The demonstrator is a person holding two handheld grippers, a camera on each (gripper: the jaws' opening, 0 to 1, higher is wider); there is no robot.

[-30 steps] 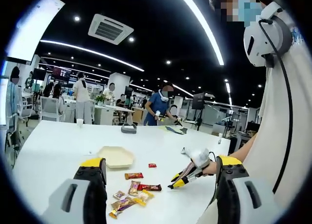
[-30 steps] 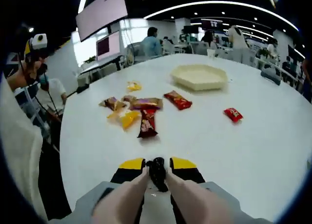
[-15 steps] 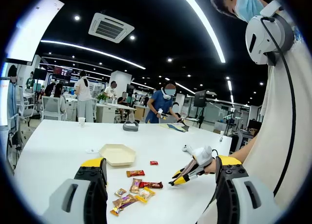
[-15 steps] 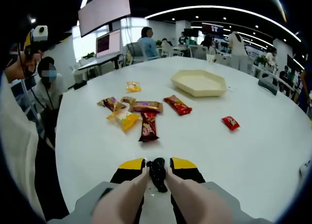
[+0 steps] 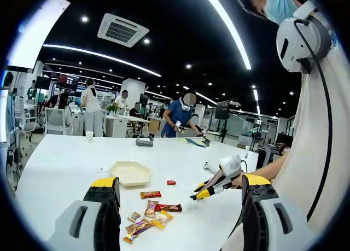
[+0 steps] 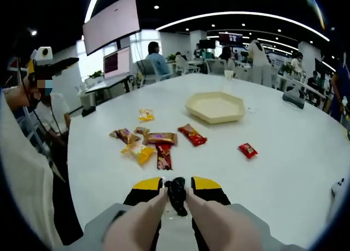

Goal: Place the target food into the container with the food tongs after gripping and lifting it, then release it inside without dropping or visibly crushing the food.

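The left gripper [image 5: 174, 192] has its jaws wide and empty; the right gripper [image 6: 176, 186] clamps black food tongs [image 6: 176, 195]. Both have risen from the table [image 6: 284, 152], so wrapped snacks [image 6: 156, 142] and tray [image 6: 215, 107] sit farther off, untouched.

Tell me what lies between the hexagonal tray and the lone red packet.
Bare white tabletop. In the right gripper view nothing sits between the tray and the red packet.

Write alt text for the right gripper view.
A hand-held gripper shut on black food tongs points across a white table at scattered snack packets, with a cream hexagonal tray beyond them.
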